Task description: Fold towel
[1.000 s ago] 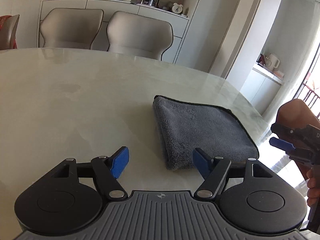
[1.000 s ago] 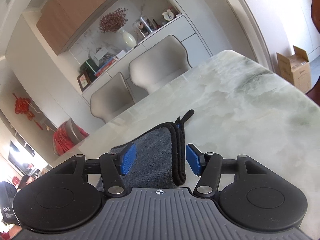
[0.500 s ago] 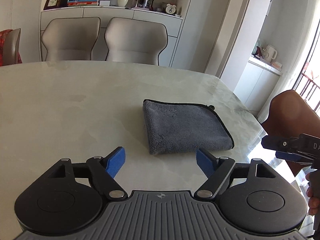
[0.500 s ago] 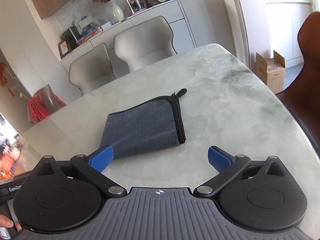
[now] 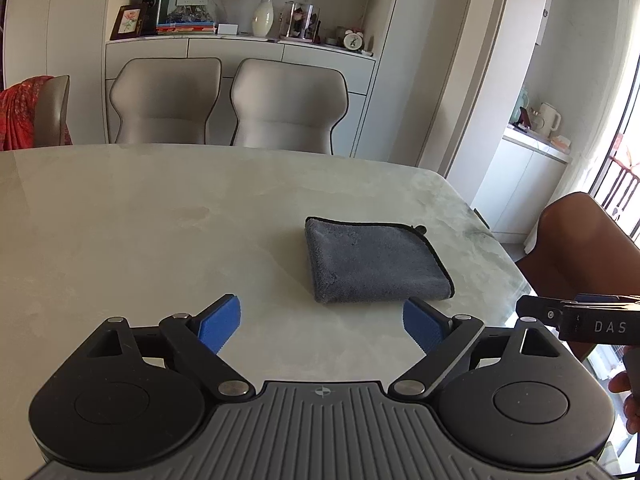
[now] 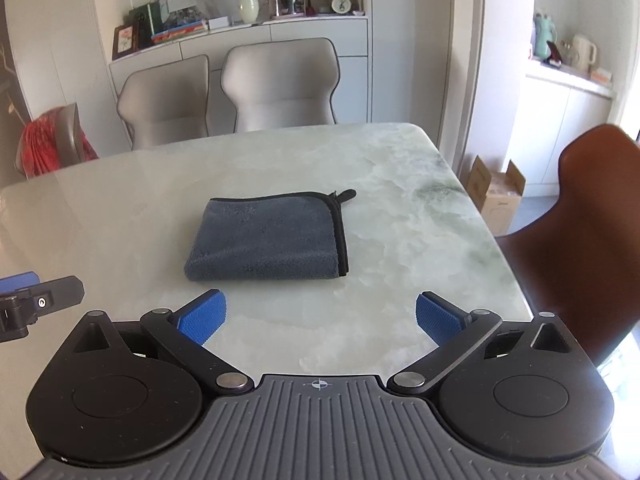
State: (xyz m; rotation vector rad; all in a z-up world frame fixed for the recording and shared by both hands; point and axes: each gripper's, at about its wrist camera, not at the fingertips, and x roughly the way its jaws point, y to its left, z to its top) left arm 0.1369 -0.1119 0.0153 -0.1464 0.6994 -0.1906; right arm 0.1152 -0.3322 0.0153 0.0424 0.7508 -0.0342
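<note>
The folded grey towel (image 6: pixel 268 238) lay on the marble table (image 6: pixel 400 216) — both the left hand-held gripper (image 5: pixel 320 322) and the right hand-held gripper (image 6: pixel 320 316) stood spread wide, the left's jaws having just been opening, nothing between either pair.

Towel (image 6: pixel 268 236): dark grey pile, black piping along the edges, black loop at one corner.
Table (image 6: pixel 420 216): pale marble, cream to white, with greenish-grey veining toward the right end.
Left gripper (image 5: pixel 320 322) and right gripper (image 6: pixel 320 318): black arms, blue ridged pads, grey ribbed body.
Two chairs (image 5: pixel 288 106) behind table: beige-grey with thin dark trim.
Chair at right (image 6: pixel 580 240): reddish brown.
Cloth (image 5: pixel 20 112) over far-left chair: red, fine pattern.
Cabinets (image 5: pixel 328 64): white.
Vase (image 5: pixel 263 16): cream, holding dusky red dried flowers.
Cardboard box (image 6: pixel 498 194): tan.
</note>
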